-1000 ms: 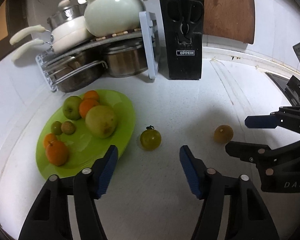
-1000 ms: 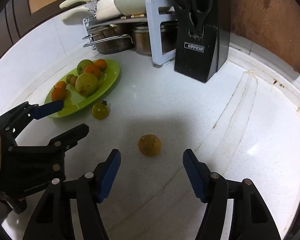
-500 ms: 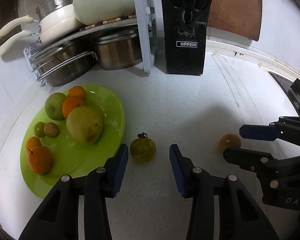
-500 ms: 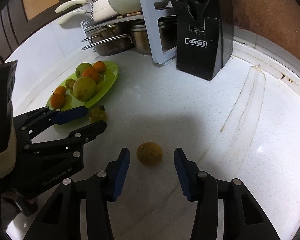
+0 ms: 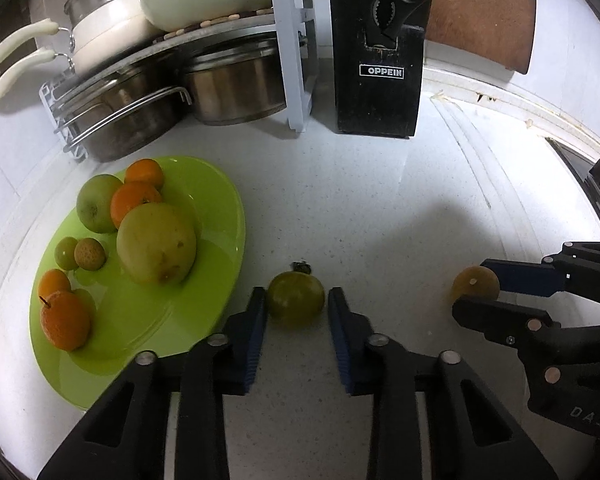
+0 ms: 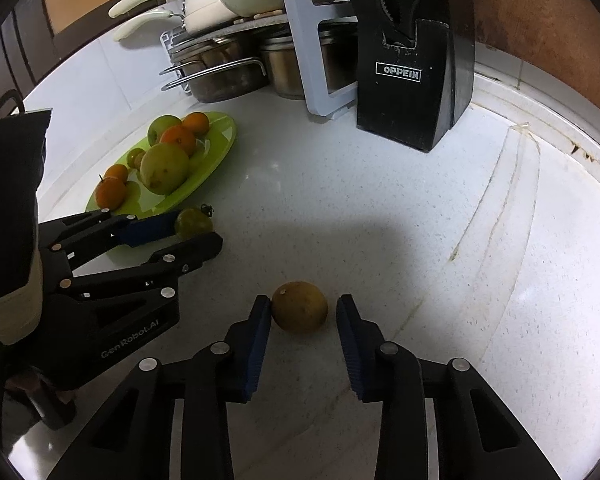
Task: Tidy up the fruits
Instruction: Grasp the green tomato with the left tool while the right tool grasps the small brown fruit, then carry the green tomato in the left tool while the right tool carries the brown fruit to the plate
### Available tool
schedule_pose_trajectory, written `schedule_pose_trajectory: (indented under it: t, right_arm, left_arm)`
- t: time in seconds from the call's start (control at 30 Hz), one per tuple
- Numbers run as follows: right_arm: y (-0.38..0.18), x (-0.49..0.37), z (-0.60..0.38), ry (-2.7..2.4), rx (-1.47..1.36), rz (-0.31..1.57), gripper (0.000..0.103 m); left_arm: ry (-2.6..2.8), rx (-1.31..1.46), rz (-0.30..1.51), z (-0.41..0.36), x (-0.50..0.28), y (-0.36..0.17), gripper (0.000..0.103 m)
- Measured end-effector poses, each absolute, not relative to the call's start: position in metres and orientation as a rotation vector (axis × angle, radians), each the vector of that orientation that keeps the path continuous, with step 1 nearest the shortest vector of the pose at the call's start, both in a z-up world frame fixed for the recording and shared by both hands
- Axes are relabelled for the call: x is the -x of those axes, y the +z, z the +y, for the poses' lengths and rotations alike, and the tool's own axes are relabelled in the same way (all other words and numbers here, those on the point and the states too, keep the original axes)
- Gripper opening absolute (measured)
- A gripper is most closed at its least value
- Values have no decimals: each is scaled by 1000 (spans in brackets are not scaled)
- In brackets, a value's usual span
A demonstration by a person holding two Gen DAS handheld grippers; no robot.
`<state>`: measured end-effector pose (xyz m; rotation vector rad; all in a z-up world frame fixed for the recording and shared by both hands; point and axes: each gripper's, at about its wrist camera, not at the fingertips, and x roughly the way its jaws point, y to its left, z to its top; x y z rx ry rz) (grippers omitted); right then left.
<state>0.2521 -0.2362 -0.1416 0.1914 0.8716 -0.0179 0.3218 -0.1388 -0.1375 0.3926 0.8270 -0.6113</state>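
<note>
On the white worktop (image 5: pixel 380 208), in the left wrist view, the left gripper (image 5: pixel 296 312) has just closed its blue pads on a green tomato (image 5: pixel 296 298), just beside the near right rim of the green plate (image 5: pixel 220 272), which carries oranges, an apple and other fruit. Toward the right edge, the right gripper (image 5: pixel 476 294) pinches a brown fruit (image 5: pixel 474 286). From the right wrist view, the right gripper (image 6: pixel 300 312) has likewise just closed on the brown fruit (image 6: pixel 299 307) mid-worktop, while the left gripper (image 6: pixel 198 234) holds the tomato (image 6: pixel 194 222) by the plate (image 6: pixel 220 148). A black knife block (image 6: pixel 412 80) stands at the back edge.
</note>
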Motion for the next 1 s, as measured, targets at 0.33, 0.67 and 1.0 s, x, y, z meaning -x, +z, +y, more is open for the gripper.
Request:
schedule_pose_trajectory:
  t: [0.33,0.67,1.0]
  right_arm:
    - [-137,-249,-234,-7,-194,856,30]
    - [-121,-240,-232,9,-177,814,30]
    - [-98,-222,-222,46,-142,752,30]
  left_arm:
    - [-616,-354,811,-129,-310,-123,29]
    - [-595,-319,769,-116,-296,-99,29]
    - [-547,-279,732,-98,-271,-77,29]
